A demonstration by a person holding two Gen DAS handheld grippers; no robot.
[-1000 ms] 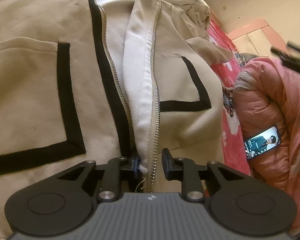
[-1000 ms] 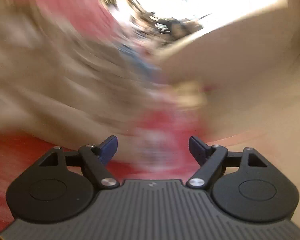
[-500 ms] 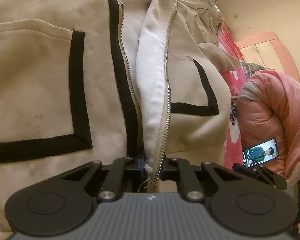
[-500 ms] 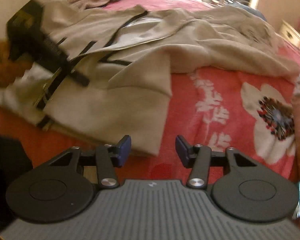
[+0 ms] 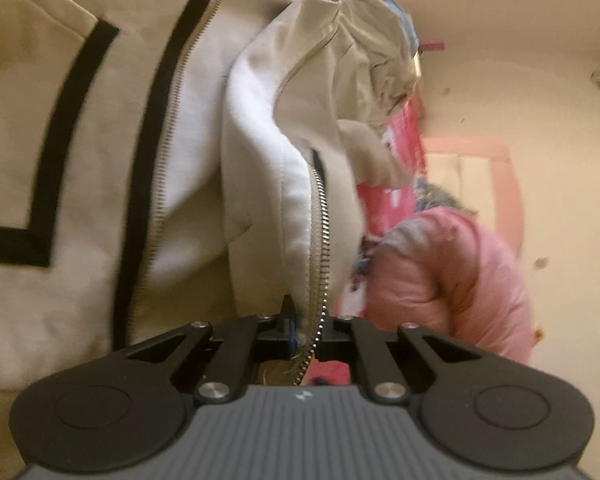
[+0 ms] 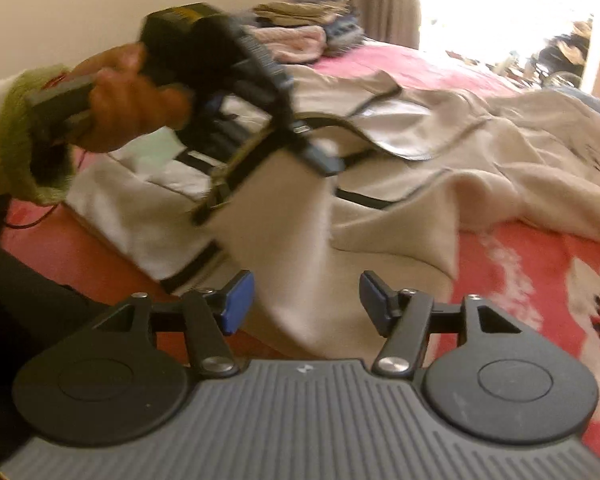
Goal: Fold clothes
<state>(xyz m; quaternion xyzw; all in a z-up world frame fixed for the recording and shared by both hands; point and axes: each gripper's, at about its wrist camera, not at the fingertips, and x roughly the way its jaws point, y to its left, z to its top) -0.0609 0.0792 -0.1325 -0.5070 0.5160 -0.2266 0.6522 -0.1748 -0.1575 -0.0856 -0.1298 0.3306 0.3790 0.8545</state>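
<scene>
Left gripper [image 5: 306, 336] is clamping the zipper edge [image 5: 320, 240] of the beige jacket [image 6: 380, 184], lifting that front panel off the red bedspread [image 6: 512, 264]. Right gripper [image 6: 306, 300] is hanging with jaws apart, just above the hem. Step: likely folding the panel across. Next: right needs a hem grip.

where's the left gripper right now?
The left gripper is shut on the beige jacket's zipper edge at its bottom hem; in the right wrist view it holds that front panel lifted above the red floral bedspread.
</scene>
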